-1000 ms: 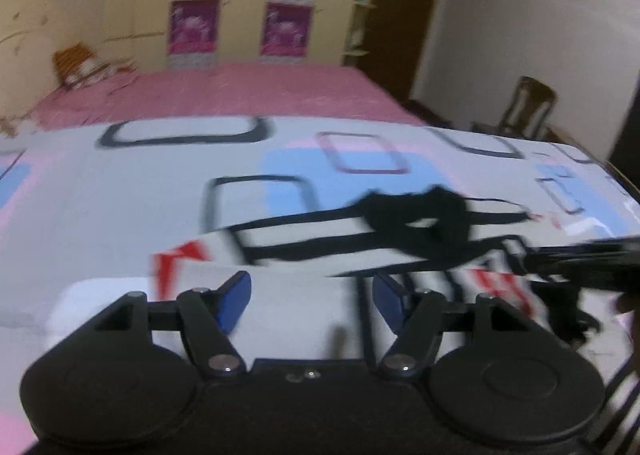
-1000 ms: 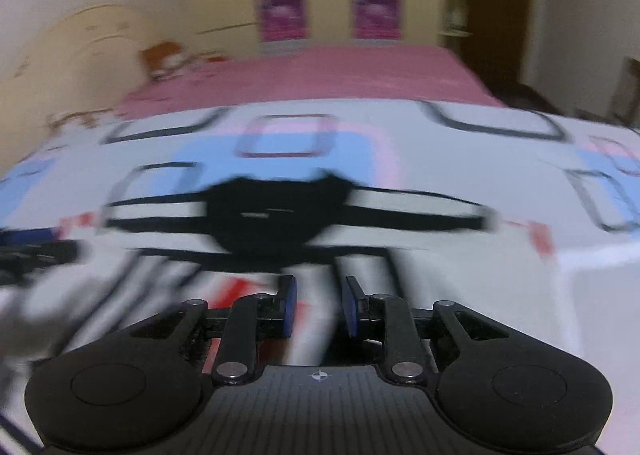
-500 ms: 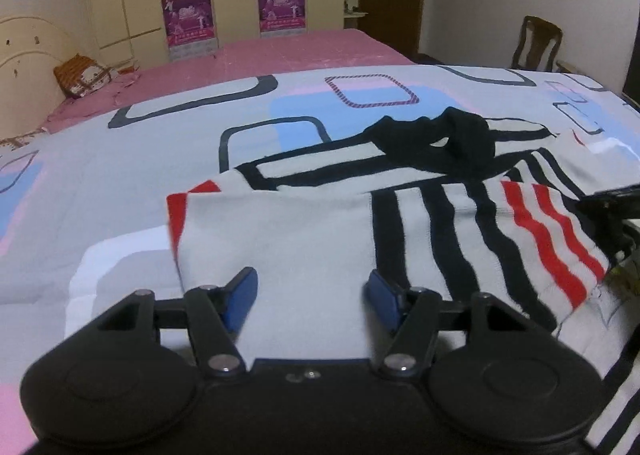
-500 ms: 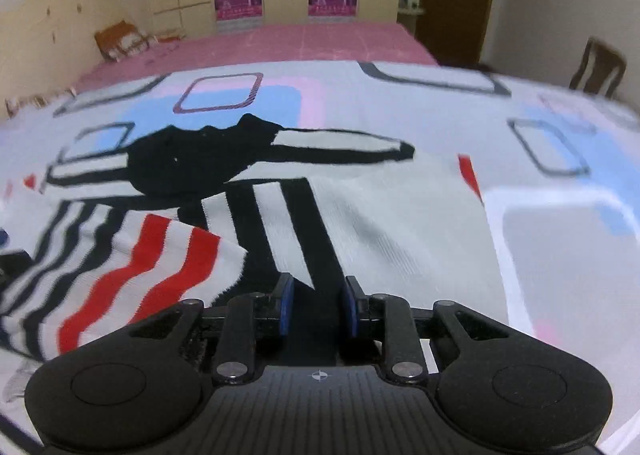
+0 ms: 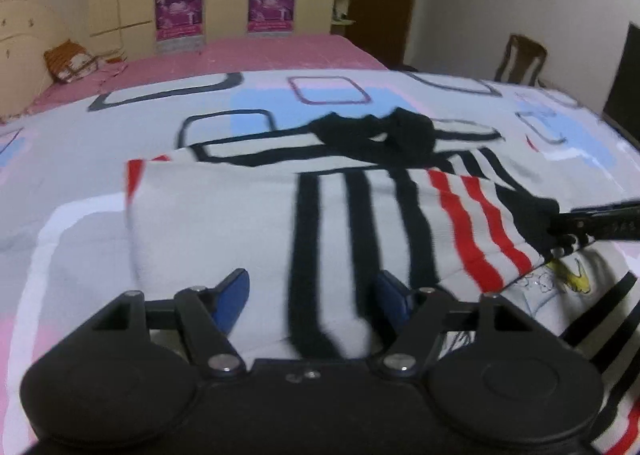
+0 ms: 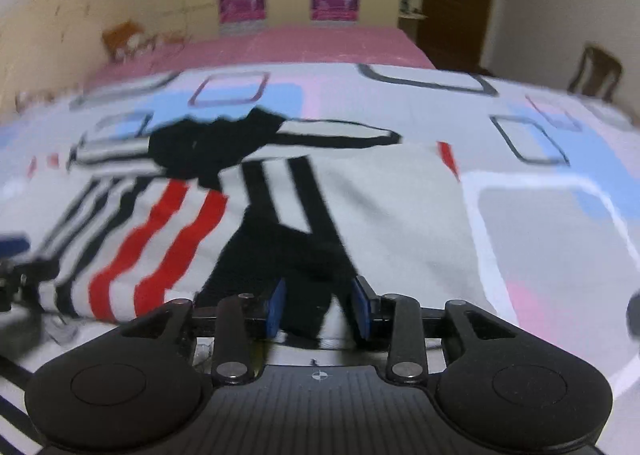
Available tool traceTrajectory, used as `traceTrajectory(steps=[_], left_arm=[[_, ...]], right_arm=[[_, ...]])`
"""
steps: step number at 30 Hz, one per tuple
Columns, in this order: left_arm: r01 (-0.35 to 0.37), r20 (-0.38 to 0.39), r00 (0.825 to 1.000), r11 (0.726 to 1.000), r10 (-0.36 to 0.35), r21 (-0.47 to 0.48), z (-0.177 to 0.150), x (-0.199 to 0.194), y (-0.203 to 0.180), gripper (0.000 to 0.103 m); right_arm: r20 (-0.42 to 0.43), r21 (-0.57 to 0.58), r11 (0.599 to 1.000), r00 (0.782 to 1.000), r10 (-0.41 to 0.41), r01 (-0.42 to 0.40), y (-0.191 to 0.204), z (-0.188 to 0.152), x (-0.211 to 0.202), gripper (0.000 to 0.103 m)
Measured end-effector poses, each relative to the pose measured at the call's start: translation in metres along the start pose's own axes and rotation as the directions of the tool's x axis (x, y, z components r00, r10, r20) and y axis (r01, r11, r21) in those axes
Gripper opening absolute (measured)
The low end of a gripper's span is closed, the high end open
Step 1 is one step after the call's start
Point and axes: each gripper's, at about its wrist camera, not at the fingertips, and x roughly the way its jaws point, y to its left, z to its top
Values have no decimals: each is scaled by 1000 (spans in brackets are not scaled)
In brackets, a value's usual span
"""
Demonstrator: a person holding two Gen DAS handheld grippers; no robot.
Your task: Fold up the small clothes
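My right gripper (image 6: 318,311) just let go of the striped shirt (image 5: 360,223); it's open like my left gripper (image 5: 312,295) now. The shirt lies half-folded on the bed (image 5: 80,215), sleeve fold done

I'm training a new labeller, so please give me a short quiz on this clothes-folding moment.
1. True or false: the left tool has its jaws apart, with cloth lying between them.
2. Which stripe colours does the shirt show? A) black and red B) green and yellow C) blue only
3. Which piece of furniture stands by the far wall, to the right of the bed?

Key: 1 true; 2 A; 3 a wooden chair.
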Motion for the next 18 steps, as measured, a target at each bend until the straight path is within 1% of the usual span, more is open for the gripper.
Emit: traceTrajectory(steps=[2,3,5,6,7,8,9,12,13,15,16,17,18], left_arm=[[3,1,1000,1000,-3,-20,-2,-1,6,68],[6,5,1000,1000,-6,-20,-3,-2,7,68],[3,7,1000,1000,-3,-19,-4,-2,4,68],[1,7,1000,1000,-1,-20,-4,-2,4,68],[0,9,1000,1000,0,-19,-5,-3,5,68],[-2,11,1000,1000,2,-17,-5,-3,5,68],[-4,12,1000,1000,4,-10,-6,-2,6,69],[-36,1,999,998,36,53,-9,-1,2,70],[-37,0,999,998,37,60,-9,0,1,70],[-38,-2,999,998,38,55,-5,-4,0,64],[-33,29,999,998,31,57,-3,-12,-1,64],[-24,64,998,998,20,65,-2,-20,-3,67],[-22,69,997,997,17,71,-1,-23,-4,68]], right_arm=[[-26,98,994,998,50,-47,-15,1,3,36],[-31,127,989,996,80,-75,-19,0,5,36],[-24,149,981,992,127,-122,-21,-1,10,36],[-19,138,982,991,134,-131,-19,0,11,34],[-14,124,982,990,143,-140,-17,0,11,25],[-12,110,982,988,155,-153,-15,1,12,12],[-9,107,982,987,158,-156,-14,1,10,11],[6,78,989,993,122,-122,-13,-1,5,10],[-20,68,991,993,113,-112,-13,-4,7,10],[-38,64,992,993,115,-112,-14,-3,6,10],[-32,57,992,993,111,-109,-13,0,0,10],[-6,42,993,994,110,-109,-11,3,-9,10],[8,33,994,995,104,-104,-10,4,-14,10]])
